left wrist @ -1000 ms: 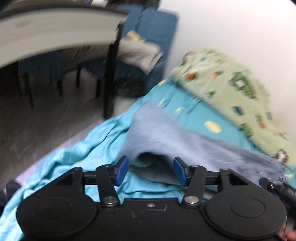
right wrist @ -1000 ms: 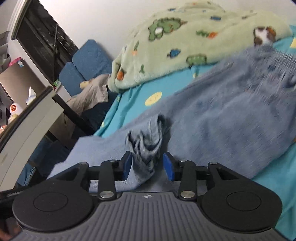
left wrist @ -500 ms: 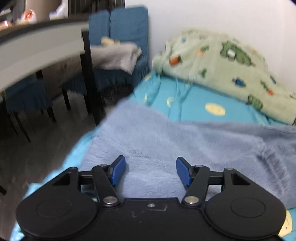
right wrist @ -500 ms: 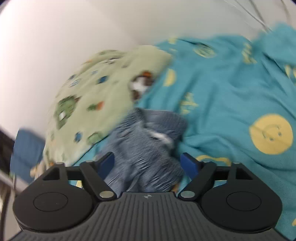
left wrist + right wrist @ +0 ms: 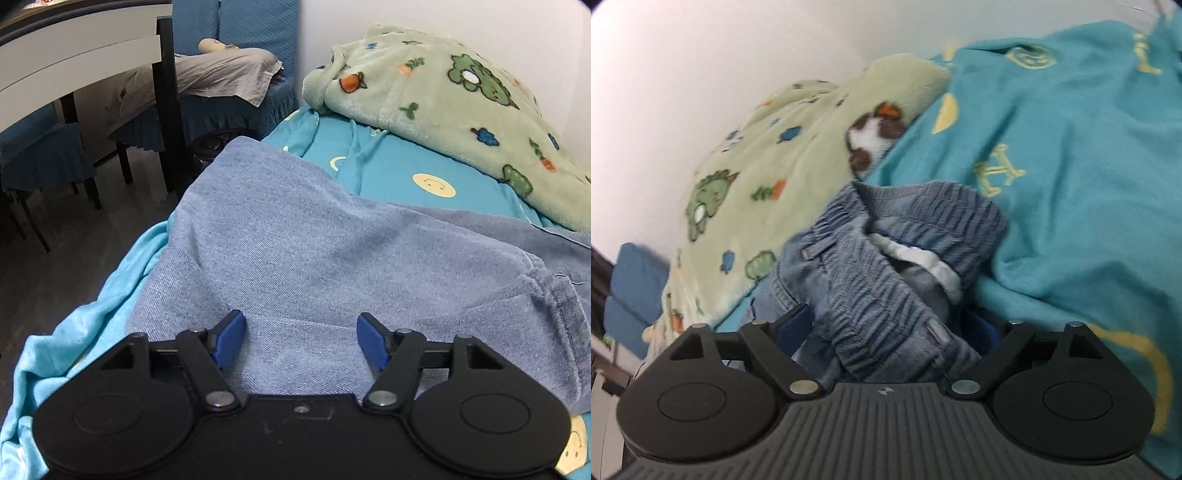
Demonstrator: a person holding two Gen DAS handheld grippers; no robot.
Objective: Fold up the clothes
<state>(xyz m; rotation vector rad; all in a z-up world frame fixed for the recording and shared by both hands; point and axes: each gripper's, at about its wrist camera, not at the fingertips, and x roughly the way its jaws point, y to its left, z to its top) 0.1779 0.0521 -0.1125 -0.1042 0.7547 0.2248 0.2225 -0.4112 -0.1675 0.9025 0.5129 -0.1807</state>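
Light blue denim trousers [image 5: 295, 236] lie spread on a turquoise bed sheet [image 5: 399, 166]. My left gripper [image 5: 301, 339] is open just above the trouser legs, its blue fingertips [image 5: 231, 338] wide apart with nothing between them. In the right wrist view, the trousers' bunched elastic waistband [image 5: 886, 266] with white lining lies crumpled on the sheet [image 5: 1071, 155]. My right gripper [image 5: 890, 332] is open, its jaws spread wide on either side of the waistband, which rises between them; the fingertips are mostly hidden by cloth.
A green fleece blanket [image 5: 443, 96] with cartoon prints is heaped against the white wall. Off the bed's left edge stand a white table with a black leg [image 5: 168, 103] and blue-covered chairs [image 5: 236, 55], one with grey cloth on it.
My right gripper let go of the trouser fabric, opened wide, and swung over to the waistband. My left gripper moved in over the trouser legs, which now lie flat.
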